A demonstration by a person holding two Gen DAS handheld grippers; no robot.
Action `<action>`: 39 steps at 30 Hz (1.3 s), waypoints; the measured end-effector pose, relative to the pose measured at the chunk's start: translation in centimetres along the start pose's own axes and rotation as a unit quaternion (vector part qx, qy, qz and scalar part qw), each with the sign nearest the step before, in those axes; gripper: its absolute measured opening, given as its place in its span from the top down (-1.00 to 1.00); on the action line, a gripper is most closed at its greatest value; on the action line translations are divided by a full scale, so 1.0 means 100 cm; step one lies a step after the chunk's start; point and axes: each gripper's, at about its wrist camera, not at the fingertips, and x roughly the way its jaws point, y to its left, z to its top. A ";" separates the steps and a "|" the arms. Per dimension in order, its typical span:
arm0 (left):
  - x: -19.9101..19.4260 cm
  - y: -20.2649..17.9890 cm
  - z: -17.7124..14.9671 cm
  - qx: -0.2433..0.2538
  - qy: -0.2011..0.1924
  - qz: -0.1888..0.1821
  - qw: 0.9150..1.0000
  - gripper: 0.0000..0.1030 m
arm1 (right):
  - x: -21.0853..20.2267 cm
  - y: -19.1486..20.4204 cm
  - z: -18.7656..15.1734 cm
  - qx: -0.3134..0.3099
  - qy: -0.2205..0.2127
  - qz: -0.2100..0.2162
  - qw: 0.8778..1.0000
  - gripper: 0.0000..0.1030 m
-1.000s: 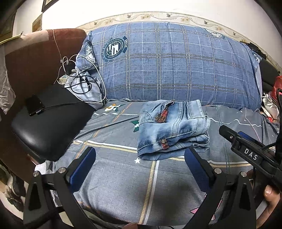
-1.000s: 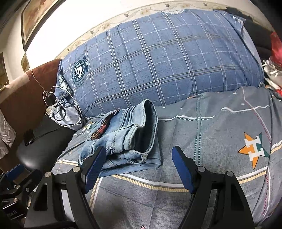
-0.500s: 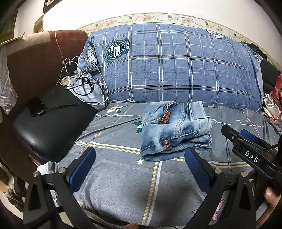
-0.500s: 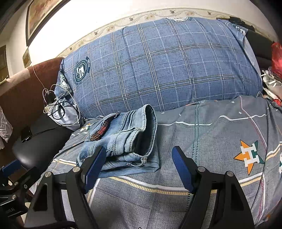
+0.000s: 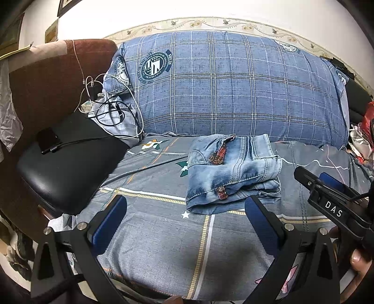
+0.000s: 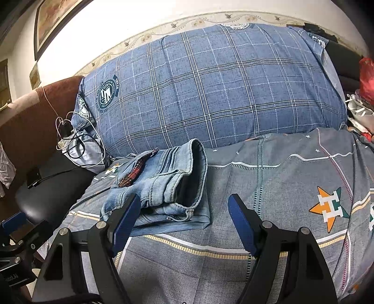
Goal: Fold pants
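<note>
One pair of light denim pants (image 5: 231, 173) lay folded into a compact bundle on the grey patterned bedsheet (image 5: 149, 233), its far edge just short of the large blue plaid pillow (image 5: 233, 88) and its near hem close to the tips of both tools; the sheet ran bare and flat to the right of the bundle, towards an orange-and-green star print (image 6: 327, 208), and bare again between the bundle and the bed's near edge; to the left, a black padded seat (image 5: 63, 173) butted against the mattress. The left gripper (image 5: 184, 210) hovered above the sheet with its two blue-padded fingers spread wide and nothing between them; the right gripper (image 6: 184, 208) was likewise spread wide and holding nothing, its left finger overlapping the bundle's near corner in the right wrist view, though contact could not be judged. One phone (image 5: 48, 140) lay on the black seat, with a tangle of white and black cables (image 5: 109, 110) beside the pillow; a brown upholstered chair back (image 5: 46, 88) stood behind; one framed picture (image 6: 56, 21) hung on the pale wall, above a patterned border strip (image 5: 210, 23); red and white clutter (image 6: 362, 93) crowded the bed's far right edge.
</note>
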 end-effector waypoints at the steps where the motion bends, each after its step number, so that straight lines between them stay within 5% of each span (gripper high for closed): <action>1: 0.000 0.000 0.000 0.000 0.000 0.000 1.000 -0.96 | 0.000 0.000 0.000 0.000 0.000 0.000 1.000 -0.51; 39: 0.004 -0.009 0.002 0.007 0.001 -0.006 1.000 -0.98 | -0.004 -0.011 0.004 0.017 -0.011 -0.002 1.000 -0.51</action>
